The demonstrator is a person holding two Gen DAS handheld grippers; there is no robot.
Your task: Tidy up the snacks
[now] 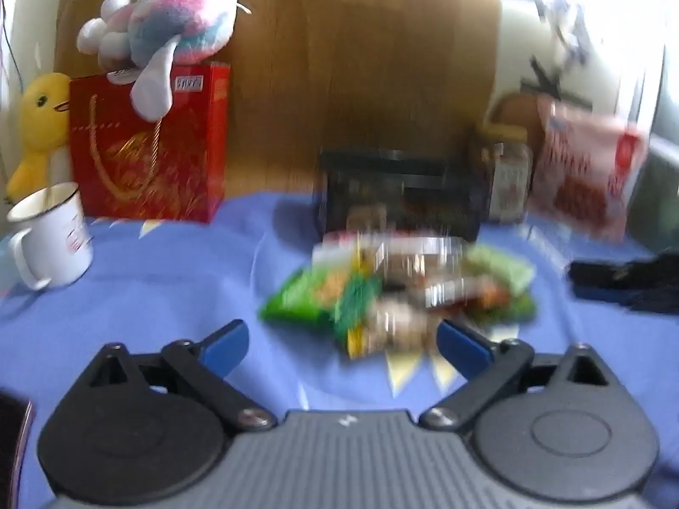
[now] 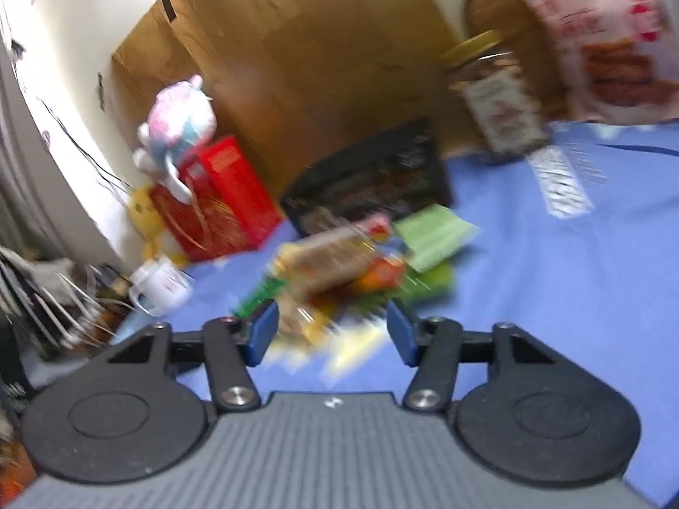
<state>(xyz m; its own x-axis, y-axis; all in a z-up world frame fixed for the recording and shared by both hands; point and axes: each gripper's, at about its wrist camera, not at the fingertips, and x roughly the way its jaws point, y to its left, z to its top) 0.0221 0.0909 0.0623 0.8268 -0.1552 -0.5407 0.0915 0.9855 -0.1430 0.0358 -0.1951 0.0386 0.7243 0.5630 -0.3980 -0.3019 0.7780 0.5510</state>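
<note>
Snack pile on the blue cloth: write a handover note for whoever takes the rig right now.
Left gripper: open, empty, facing the snack pile.
Right gripper: open, empty, close to the same pile.
Pile lies loose on the blue cloth, in front of the black basket. The basket seems to hold some packets already; blur hides which.
Left: move the pile, probably into the basket.

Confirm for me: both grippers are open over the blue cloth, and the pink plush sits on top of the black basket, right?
Not quite. The pink plush sits on the red gift bag, not the black basket; the left wrist view shows it. Both the left gripper and right gripper are open over the blue cloth.
</note>
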